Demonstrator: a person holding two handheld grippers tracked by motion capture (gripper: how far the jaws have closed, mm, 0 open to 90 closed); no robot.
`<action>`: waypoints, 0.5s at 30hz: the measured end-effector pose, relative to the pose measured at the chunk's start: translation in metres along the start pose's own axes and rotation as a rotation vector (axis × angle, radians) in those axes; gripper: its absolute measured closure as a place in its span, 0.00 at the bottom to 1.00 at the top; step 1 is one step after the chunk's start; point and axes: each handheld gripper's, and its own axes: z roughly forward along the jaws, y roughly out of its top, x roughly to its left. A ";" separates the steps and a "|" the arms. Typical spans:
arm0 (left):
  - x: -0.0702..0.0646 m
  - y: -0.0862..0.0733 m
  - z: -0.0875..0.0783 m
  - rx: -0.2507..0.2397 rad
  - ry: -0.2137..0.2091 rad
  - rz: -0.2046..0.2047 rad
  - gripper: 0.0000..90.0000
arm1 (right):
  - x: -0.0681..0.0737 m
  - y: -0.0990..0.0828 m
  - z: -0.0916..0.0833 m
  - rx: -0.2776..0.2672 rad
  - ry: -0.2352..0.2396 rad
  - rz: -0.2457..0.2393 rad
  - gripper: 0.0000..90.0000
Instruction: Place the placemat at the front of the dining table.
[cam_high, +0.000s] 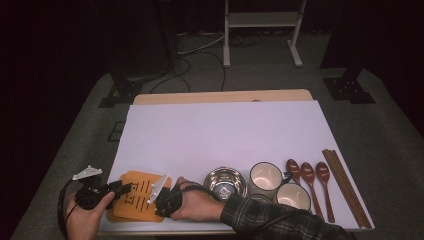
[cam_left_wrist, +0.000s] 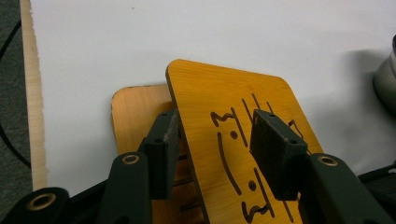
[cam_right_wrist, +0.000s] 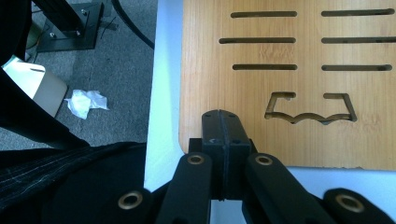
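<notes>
Left tool (cam_high: 120, 189): in my left hand (cam_high: 87, 212) at the surface's 7 o'clock corner; jaws partly spread, one pad above and one below the edge of the upper mat, pads not pressing it.
Upper mat (cam_left_wrist: 233, 135): orange bamboo with cut-out slots, tilted up off the lower mat; sits between my two tools.
Lower mat (cam_left_wrist: 135, 105): same wood, flat on the white surface (cam_high: 210, 130), its corner showing at 10 o'clock from under the upper one.
Right tool (cam_right_wrist: 225, 135): in my right hand (cam_high: 197, 202), jaws pressed together, tips at the near edge of a mat; whether anything is pinched, I cannot tell.
Steel bowl (cam_high: 225, 182): just at 3 o'clock of the mats.
Two mugs (cam_high: 266, 177): touching, next along.
Three wooden spoons (cam_high: 308, 175): side by side.
Chopsticks (cam_high: 345, 187): at the far right edge.
</notes>
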 end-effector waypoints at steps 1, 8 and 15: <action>0.000 0.000 0.001 0.006 -0.003 0.000 0.57 | 0.000 0.000 0.000 0.000 0.000 -0.001 1.00; 0.003 -0.002 0.007 0.028 -0.002 -0.002 0.56 | 0.000 0.000 0.000 0.001 -0.003 -0.004 1.00; 0.002 -0.002 0.013 0.046 -0.007 0.001 0.56 | 0.000 0.000 0.000 0.001 -0.003 -0.003 1.00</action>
